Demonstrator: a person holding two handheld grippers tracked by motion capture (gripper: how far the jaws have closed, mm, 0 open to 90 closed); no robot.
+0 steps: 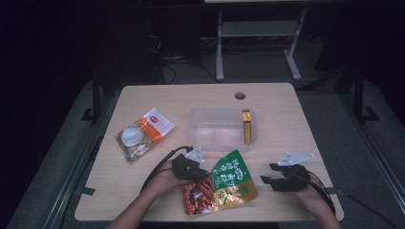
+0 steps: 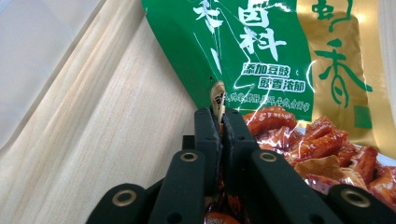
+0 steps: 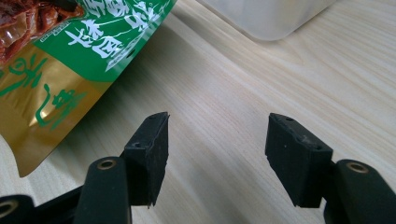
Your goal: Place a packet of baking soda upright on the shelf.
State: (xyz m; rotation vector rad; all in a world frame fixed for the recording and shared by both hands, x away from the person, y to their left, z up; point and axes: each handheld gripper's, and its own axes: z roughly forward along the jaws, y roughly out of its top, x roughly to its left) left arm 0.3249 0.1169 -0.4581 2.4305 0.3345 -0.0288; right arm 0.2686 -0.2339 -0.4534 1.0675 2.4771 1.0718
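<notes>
Close up, left tongs (image 2: 220, 122) pinch the snack bag's (image 2: 261, 56) edge; right tongs (image 3: 217, 156) gape empty.

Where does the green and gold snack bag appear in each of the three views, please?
High view: the snack bag lies at the table's near edge, centre, between the hands.
Left gripper view: the bag spans the top and right, its edge pinched in the closed jaws.
Right gripper view: the bag sits upper left.
Shared landmark: the clear plastic container.

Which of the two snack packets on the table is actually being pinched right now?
The green and gold packet near the front edge; the left hand-held gripper is shut on its edge. The orange and white packet lies untouched.
</notes>
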